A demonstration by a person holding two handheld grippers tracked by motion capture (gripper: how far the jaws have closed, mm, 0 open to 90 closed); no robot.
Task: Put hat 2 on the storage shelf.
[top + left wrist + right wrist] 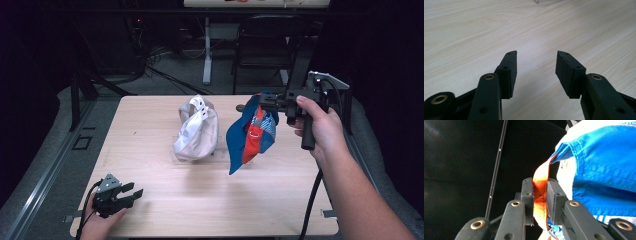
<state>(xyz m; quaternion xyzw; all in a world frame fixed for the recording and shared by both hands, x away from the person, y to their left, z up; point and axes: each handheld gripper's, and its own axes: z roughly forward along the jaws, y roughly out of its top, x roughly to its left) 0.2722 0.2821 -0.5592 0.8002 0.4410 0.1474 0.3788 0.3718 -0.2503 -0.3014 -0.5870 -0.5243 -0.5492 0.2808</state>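
1. The blue and orange cap (251, 132) is hanging in the air over the right side of the desk (165, 200), so it is touching nothing below.
2. The right tool (260, 101) is pinching the cap's orange edge (539, 192) tight, probably to carry it.
3. The right hand (320, 127) is holding its tool level, pointing left.
4. The white cap (196, 131) is resting beside it on the desk.
5. The left tool (131, 194) is lying low near the front left corner, jaws apart and empty.
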